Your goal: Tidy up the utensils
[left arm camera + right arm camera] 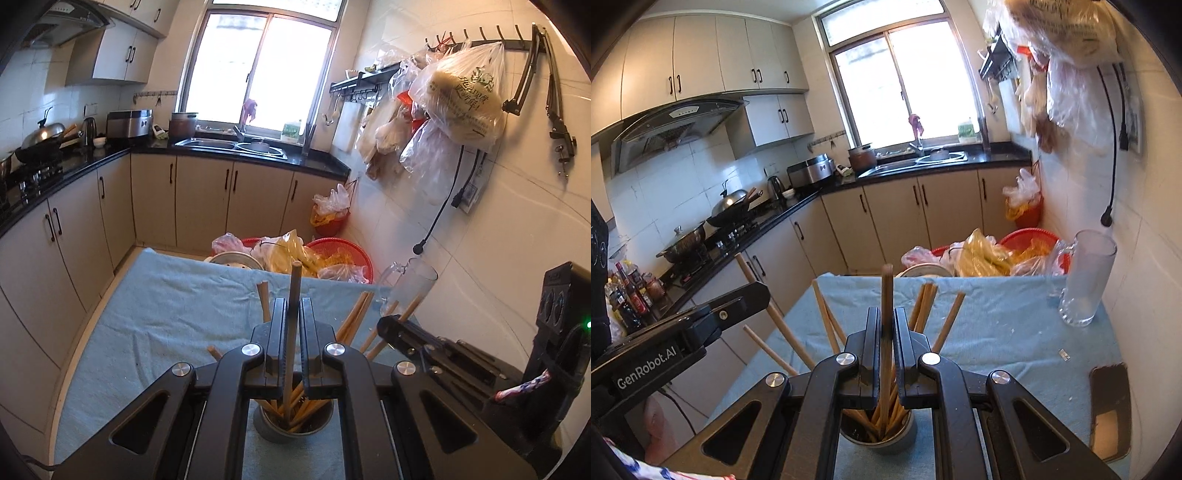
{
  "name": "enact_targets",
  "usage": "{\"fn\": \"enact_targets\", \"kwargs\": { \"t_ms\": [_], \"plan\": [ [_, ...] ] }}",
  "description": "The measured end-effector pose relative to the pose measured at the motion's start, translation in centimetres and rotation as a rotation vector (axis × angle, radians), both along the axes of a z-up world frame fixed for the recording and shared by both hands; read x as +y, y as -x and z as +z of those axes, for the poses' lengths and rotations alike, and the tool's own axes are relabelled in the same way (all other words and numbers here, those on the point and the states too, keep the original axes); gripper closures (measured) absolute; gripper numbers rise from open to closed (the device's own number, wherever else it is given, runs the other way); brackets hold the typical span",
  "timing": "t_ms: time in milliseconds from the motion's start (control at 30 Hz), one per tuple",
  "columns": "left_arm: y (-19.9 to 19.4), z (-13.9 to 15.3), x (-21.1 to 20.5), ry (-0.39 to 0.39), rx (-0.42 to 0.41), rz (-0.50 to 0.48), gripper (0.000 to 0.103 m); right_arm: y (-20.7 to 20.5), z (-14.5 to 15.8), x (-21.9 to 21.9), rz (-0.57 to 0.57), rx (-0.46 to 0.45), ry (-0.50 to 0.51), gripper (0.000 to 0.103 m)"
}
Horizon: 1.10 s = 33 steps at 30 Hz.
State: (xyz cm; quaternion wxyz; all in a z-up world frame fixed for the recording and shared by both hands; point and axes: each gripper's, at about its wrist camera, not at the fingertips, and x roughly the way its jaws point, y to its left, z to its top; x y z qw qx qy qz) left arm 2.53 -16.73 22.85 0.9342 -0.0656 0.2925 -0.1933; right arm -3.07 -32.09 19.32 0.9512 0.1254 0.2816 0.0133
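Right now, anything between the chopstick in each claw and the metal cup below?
Nothing visible blocks either. The left claw and right claw each grip a chopstick whose lower end already reaches into the metal cup among other chopsticks.

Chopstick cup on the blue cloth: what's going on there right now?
Each hand-held gripper is shut on one chopstick standing upright above the metal cup: the left hand-held gripper pinches a dark chopstick, and the right hand-held gripper pinches a brown chopstick. The cup already holds a fan of wooden chopsticks. A glass mug stands empty near the wall.
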Motion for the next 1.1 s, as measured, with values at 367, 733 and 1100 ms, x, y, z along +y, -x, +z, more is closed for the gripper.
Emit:
{"fn": "enact_targets", "kwargs": {
  "t_ms": [367, 733, 1100],
  "plan": [
    [3.6, 2.4, 1.6, -0.012, -0.086, 0.011, 0.073, 0.7, 0.5, -0.8, -0.015, -0.012, -0.017, 0.078],
    [9.0, 4.2, 4.6, -0.041, -0.172, 0.068, 0.056, 4.8, 2.3, -1.1, -0.054, -0.064, -0.008, 0.064],
    [14.7, 1.8, 7.5, -0.187, -0.219, 0.182, 0.019, 12.0, 0.2, -0.2, -0.108, -0.021, -0.034, 0.045]
  ]
}}
